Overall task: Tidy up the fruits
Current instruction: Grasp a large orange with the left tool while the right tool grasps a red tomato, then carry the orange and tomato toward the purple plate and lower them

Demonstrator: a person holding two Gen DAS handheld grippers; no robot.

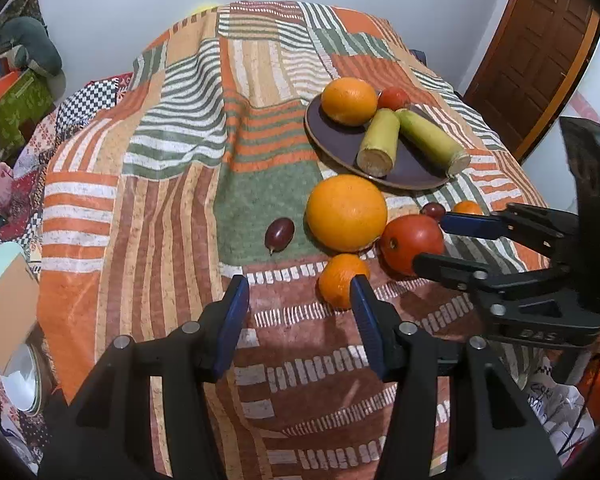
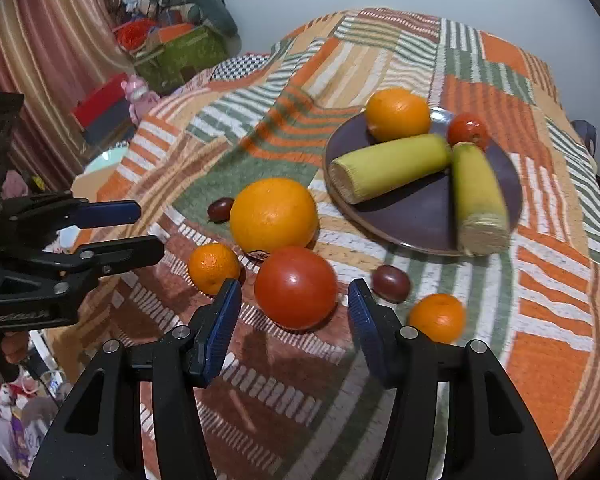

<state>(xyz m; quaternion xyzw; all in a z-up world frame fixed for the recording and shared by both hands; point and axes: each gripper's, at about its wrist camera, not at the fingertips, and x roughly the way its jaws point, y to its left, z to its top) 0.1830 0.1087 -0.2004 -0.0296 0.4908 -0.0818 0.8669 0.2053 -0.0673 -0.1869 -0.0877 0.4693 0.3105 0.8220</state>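
A dark plate (image 1: 342, 142) (image 2: 420, 216) holds an orange (image 1: 349, 101) (image 2: 398, 114), a small tomato (image 1: 394, 98) (image 2: 468, 130) and two corn pieces (image 1: 378, 142) (image 2: 392, 166). On the cloth lie a big orange (image 1: 346, 212) (image 2: 274, 214), a big tomato (image 1: 410, 242) (image 2: 296, 286), two tangerines (image 1: 342, 280) (image 2: 436, 316), and grapes (image 1: 279, 234) (image 2: 390, 282). My left gripper (image 1: 300, 312) (image 2: 140, 228) is open, just before the near tangerine. My right gripper (image 2: 294, 312) (image 1: 432, 240) is open, its fingers on either side of the big tomato.
The patchwork cloth (image 1: 180, 160) drapes over the table's edges. Boxes and clutter (image 2: 172, 52) sit at the left, a wooden door (image 1: 536, 52) at the right. A bowl and cardboard (image 1: 8, 304) lie below the left edge.
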